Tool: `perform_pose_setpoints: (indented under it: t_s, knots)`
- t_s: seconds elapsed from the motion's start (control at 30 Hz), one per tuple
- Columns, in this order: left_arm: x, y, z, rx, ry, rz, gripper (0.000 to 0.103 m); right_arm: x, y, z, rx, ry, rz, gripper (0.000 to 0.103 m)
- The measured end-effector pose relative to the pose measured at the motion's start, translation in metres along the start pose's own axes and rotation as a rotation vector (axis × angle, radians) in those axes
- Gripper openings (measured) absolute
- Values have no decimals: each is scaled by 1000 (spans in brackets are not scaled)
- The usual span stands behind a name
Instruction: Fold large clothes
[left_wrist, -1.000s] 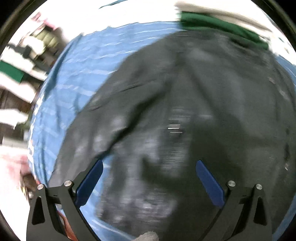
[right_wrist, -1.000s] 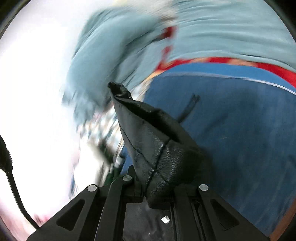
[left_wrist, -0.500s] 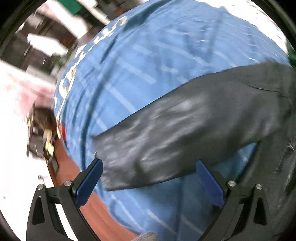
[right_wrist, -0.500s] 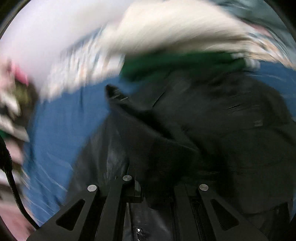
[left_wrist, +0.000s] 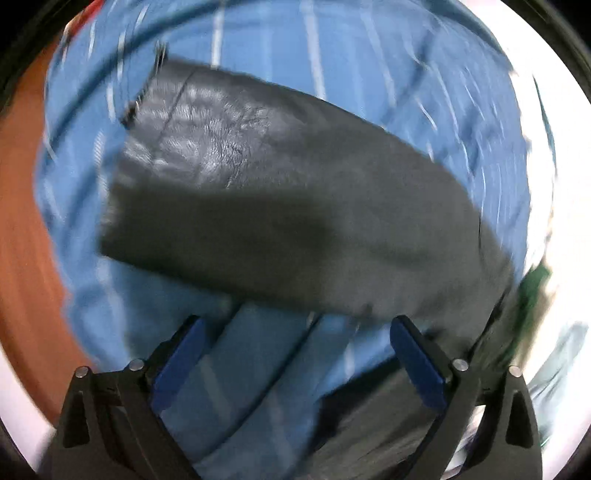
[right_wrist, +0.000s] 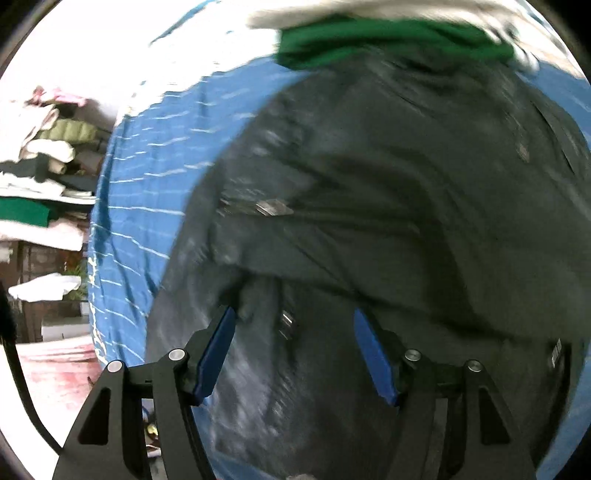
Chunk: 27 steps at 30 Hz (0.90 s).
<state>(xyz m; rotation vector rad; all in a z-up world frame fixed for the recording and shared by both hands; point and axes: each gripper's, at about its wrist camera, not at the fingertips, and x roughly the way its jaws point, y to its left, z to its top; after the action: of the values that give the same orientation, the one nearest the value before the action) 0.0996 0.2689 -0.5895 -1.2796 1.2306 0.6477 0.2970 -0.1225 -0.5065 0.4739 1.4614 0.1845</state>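
Blue striped cloth (left_wrist: 369, 66) covers the table under everything, and far on the left of the right wrist view there are shelves with piled clothes (right_wrist: 44, 155). On this cloth lies the black leather jacket (right_wrist: 406, 192), spread wide, with a green garment (right_wrist: 388, 40) touching its far edge. In the left wrist view one sleeve (left_wrist: 280, 206) of the jacket lies flat across the cloth, its cuff toward the far left.

The left gripper (left_wrist: 295, 362) has its fingers spread apart and grasps nothing; the sleeve is just beyond them. The right gripper (right_wrist: 295, 350) is also released, hovering over the jacket body.

I judge the step is to fold the sleeve inward. It is better to pinch near the cuff, lift low, and lay it straight over the body without wrinkles.

White writing runs along the cloth edge (right_wrist: 96, 332), but blur makes it unreadable.
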Motion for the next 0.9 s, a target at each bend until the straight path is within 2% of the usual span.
perform_pose_setpoints:
  t_s: [0.03,0.1,0.13,0.17,0.2,0.23,0.27,0.37,0.5,0.53,0.57,0.6,0.67,0.7,0.73,0.8,0.83,0.87,0.9]
  knots:
    - [4,3,9,-35,-28,-6,98,1,-8,-5,15,6,-12,69]
    - [4,6,28,-93,-111,23,86,5,-26,-14,49,17,-37,69]
    - [2,6,35,-111,-129,44,73,8,-29,-15,63,16,-39,69]
    - [0,4,44,-124,-150,87,51,10,-33,-16,71,13,-42,69]
    - [-3,3,49,-128,-166,115,40,12,-32,-17,79,5,-55,69]
    - [-7,1,56,-130,-182,131,18,13,-30,-18,80,-4,-68,69]
    - [-11,0,64,-124,-201,130,9,15,-25,-17,75,-15,-88,69]
    - [-27,-12,86,-63,-262,121,7,25,-3,-7,41,-44,-129,69]
    - [-51,-32,116,56,-326,110,6,40,22,22,59,-89,-80,67]
    - [-55,-39,120,86,-338,111,6,47,27,32,68,-102,-66,59]
    - [-60,-48,126,127,-357,112,6,57,31,39,64,-94,-52,52]
    - [-62,-58,122,158,-374,119,6,75,35,48,54,-48,-45,52]
    - [-64,-88,115,229,-408,131,5,112,43,57,8,53,-125,54]
    - [-67,-100,117,276,-424,136,5,116,51,60,-44,62,-168,55]
    - [-69,-106,103,308,-442,145,5,114,56,61,-68,74,-182,54]
    - [-76,-134,95,410,-491,169,4,100,60,61,-112,86,-171,55]
    - [-78,-144,89,457,-515,179,4,91,59,59,-125,73,-192,61]
    - [-84,-159,83,524,-547,191,4,82,57,56,-137,52,-246,76]
    - [-90,-166,71,570,-567,196,4,71,55,52,-149,22,-312,82]
